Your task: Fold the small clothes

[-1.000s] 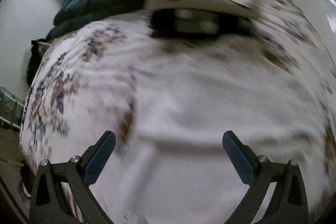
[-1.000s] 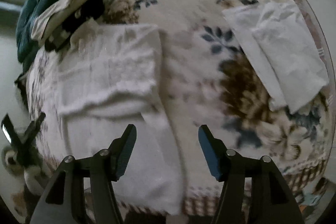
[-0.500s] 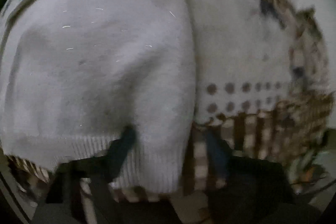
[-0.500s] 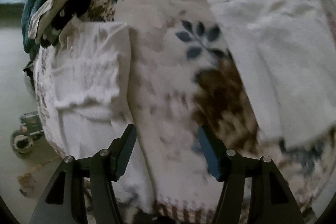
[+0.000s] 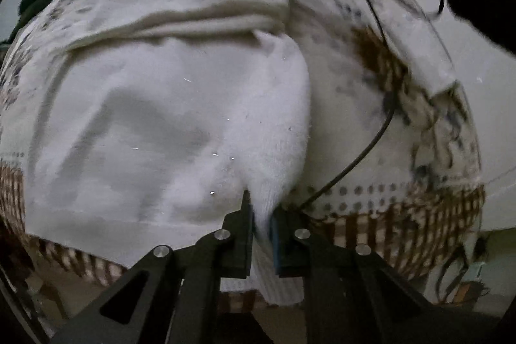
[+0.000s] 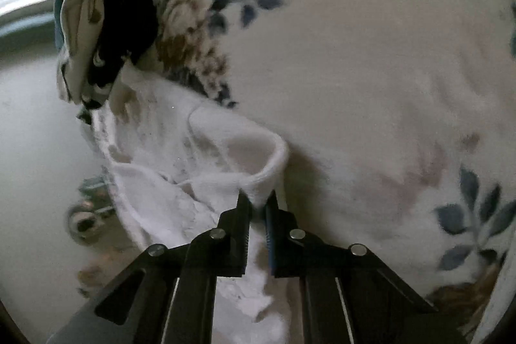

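Left tongs (image 5: 262,216) and right tongs (image 6: 258,203) pinching white sweater (image 5: 167,124), floral blanket (image 6: 371,60), clothes pile (image 6: 106,21) behind

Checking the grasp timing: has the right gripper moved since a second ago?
Yes. The right gripper has swung left, off the floral blanket, onto the white garment edge and shut on it.

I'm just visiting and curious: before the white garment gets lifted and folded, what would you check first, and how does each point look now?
1. Left tool shut on the white garment: ok.
2. Right tool shut on the garment's ribbed edge: ok.
3. Black cable lying clear of the garment: cannot tell.
4. Pile of other clothes apart from the garment: not ok, it touches.
5. Floral blanket free of both grips: cannot tell.
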### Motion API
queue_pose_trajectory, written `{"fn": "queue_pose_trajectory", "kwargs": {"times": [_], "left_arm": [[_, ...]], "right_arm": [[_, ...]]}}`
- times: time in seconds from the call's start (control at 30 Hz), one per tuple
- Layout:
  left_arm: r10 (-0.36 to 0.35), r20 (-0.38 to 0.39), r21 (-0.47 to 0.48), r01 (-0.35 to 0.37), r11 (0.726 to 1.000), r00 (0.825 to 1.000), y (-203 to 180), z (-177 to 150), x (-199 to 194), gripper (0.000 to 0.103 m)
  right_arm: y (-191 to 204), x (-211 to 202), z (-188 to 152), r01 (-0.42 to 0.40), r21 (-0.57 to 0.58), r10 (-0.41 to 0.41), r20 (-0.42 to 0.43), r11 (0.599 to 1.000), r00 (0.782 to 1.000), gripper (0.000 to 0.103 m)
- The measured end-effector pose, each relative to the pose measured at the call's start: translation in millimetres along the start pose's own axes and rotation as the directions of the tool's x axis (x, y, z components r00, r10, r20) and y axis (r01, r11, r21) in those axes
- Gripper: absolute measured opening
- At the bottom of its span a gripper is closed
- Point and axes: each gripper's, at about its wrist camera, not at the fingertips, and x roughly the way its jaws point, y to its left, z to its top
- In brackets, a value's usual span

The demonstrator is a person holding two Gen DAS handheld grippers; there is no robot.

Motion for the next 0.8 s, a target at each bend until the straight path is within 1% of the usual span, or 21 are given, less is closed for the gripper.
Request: {"fn": "queue_pose_trajectory", "kwargs": {"times": [0.1,0.2,0.3,0.33,0.4,0.43,0.5,0.53,0.6,0.63,0.67,0.73,0.8], "left_arm": [[-0.024,0.034,-0.086,0.027,0.996,0.999,28,-7,-26,0.006],[-0.035,0.069,-0.184,0.047,0.982,0.997,59,-5,-48,0.006],[-0.055,0.106,-0.294,0.084,0.952,0.993,109,-8,-74,0.006],[-0.059,0.115,-0.323,0.094,0.942,0.992,124,-9,-78,0.006],[-0.057,0.136,-0.387,0.106,0.916,0.989,159,-14,-87,0.006],[-0.056,0.148,-0.423,0.114,0.899,0.987,178,-17,-89,0.006],[-0.05,0.161,-0.482,0.123,0.868,0.986,212,-23,-91,0.006],[-0.05,0.165,-0.513,0.129,0.849,0.985,231,-28,-89,0.006],[-0.066,0.164,-0.567,0.149,0.81,0.984,264,-36,-79,0.006],[-0.054,0.171,-0.599,0.148,0.787,0.984,283,-42,-74,0.006],[-0.063,0.171,-0.623,0.158,0.766,0.983,300,-47,-70,0.006],[-0.075,0.173,-0.668,0.173,0.724,0.982,333,-57,-60,0.006],[-0.081,0.173,-0.693,0.18,0.699,0.982,357,-63,-51,0.006]], "right_arm": [[30,-15,-3,0.017,-0.027,-0.016,0.028,0.999,0.999,0.008],[74,-37,-7,0.046,-0.097,-0.041,0.056,0.994,0.998,0.008],[133,-49,-9,0.077,-0.168,-0.065,0.075,0.983,0.995,0.008],[162,-49,-10,0.089,-0.201,-0.075,0.076,0.976,0.994,0.008],[206,-44,-13,0.104,-0.246,-0.087,0.077,0.964,0.993,0.008],[236,-33,-13,0.116,-0.272,-0.1,0.072,0.955,0.992,0.008],[282,-11,-16,0.165,-0.327,-0.147,0.078,0.93,0.986,0.007],[311,10,-17,0.192,-0.358,-0.175,0.078,0.914,0.981,0.007],[351,47,-19,0.235,-0.392,-0.222,0.081,0.889,0.972,0.007],[376,72,-19,0.265,-0.414,-0.253,0.086,0.871,0.964,0.007],[396,94,-20,0.293,-0.435,-0.282,0.092,0.851,0.955,0.007],[423,130,-21,0.336,-0.464,-0.328,0.102,0.819,0.939,0.007],[449,171,-24,0.388,-0.496,-0.382,0.119,0.777,0.916,0.007]]}}
